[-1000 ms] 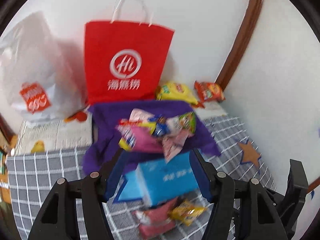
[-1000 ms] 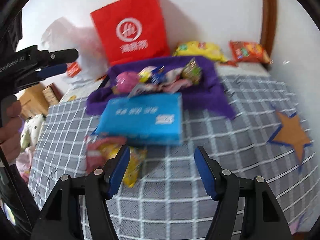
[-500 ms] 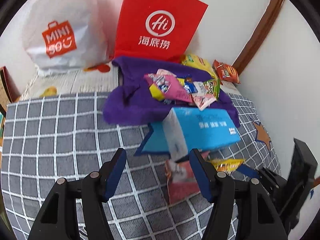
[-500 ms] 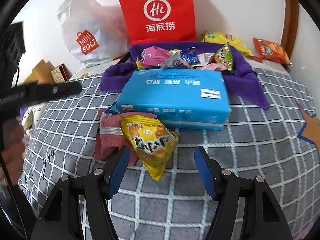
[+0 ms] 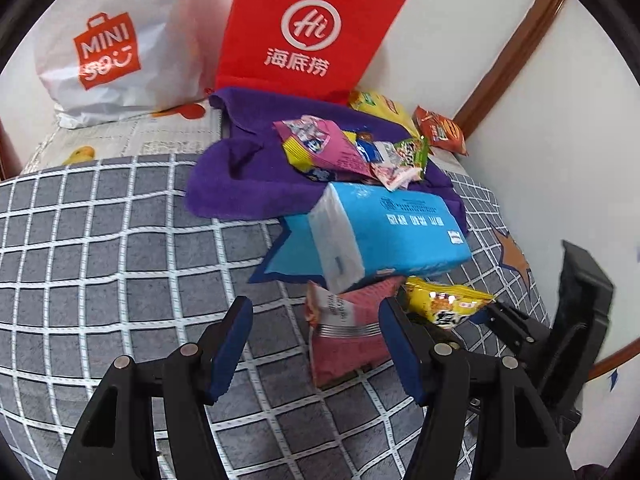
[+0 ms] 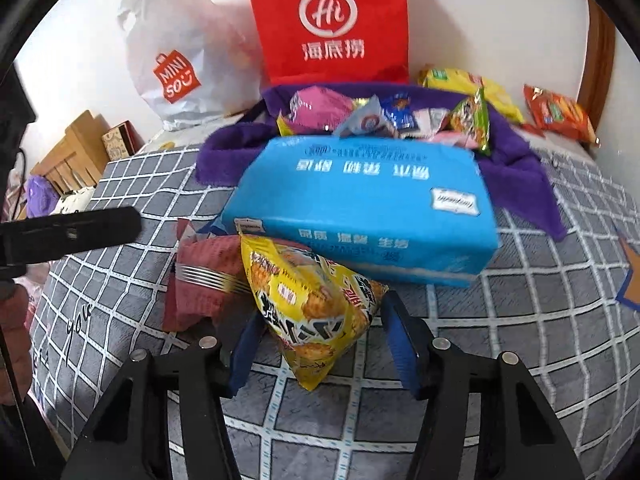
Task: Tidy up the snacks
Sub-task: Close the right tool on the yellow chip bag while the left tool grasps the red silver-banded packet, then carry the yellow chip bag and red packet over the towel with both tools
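A yellow snack bag [image 6: 310,308] lies on the grey checked cover, between the open fingers of my right gripper [image 6: 316,340]; the pads stand apart from it. It also shows in the left wrist view [image 5: 444,300]. A pink snack bag [image 6: 204,280] lies left of it, also in the left wrist view [image 5: 348,328]. A blue tissue pack [image 6: 364,204] lies behind both. Several snack packets [image 6: 384,118] are piled on a purple cloth [image 6: 232,148]. My left gripper [image 5: 316,344] is open and empty above the cover.
A red paper bag [image 6: 328,20] and a white Miniso bag [image 6: 176,52] stand against the wall. A yellow packet [image 6: 468,82] and an orange packet [image 6: 560,114] lie at the back right. Cardboard boxes [image 6: 76,152] stand off the left edge.
My right gripper has moved forward so that its open fingers now straddle the yellow snack bag. My left gripper has pulled back and left, away from the blue tissue pack.
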The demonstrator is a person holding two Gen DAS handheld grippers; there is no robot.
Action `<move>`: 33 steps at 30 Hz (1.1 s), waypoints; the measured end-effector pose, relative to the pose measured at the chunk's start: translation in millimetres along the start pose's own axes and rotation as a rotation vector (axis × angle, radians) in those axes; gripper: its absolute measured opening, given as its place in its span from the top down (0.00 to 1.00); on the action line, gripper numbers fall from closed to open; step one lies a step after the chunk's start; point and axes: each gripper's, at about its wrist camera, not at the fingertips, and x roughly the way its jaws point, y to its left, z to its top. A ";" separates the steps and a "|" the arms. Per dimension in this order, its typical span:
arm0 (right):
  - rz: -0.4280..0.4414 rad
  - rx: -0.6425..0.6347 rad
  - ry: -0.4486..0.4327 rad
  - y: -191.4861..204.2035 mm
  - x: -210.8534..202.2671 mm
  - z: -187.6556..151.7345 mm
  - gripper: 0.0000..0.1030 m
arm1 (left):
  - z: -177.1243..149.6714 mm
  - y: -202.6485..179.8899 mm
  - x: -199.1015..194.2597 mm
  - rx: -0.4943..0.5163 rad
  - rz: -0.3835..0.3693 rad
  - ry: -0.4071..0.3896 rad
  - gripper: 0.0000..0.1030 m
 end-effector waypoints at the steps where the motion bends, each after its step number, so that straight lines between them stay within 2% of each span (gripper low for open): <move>1: 0.000 0.001 -0.008 -2.6 -4.4 -0.9 0.44 | -0.9 -2.0 2.8 -0.001 -0.007 0.006 0.39; 10: -0.037 0.068 -0.054 -42.7 -41.9 -13.0 0.44 | -10.9 -22.2 33.7 -0.003 -0.041 0.062 0.39; 14: -0.040 0.075 -0.038 -53.0 -46.5 -20.4 0.44 | -10.0 -28.9 47.3 -0.013 -0.006 0.084 0.39; 20: -0.094 0.044 -0.047 -55.3 -46.0 -27.9 0.44 | -11.0 -39.6 61.0 0.012 0.054 0.094 0.38; 23: -0.119 0.024 -0.051 -54.9 -41.0 -30.8 0.44 | -14.5 -42.7 61.4 0.035 0.081 0.073 0.38; 29: -0.111 0.041 -0.089 -60.6 -28.7 -37.4 0.43 | -25.7 -47.0 59.3 0.079 0.111 -0.001 0.37; 33: -0.169 0.039 -0.070 -63.0 -17.3 -36.2 0.43 | -30.0 -43.7 58.6 0.062 0.122 -0.050 0.40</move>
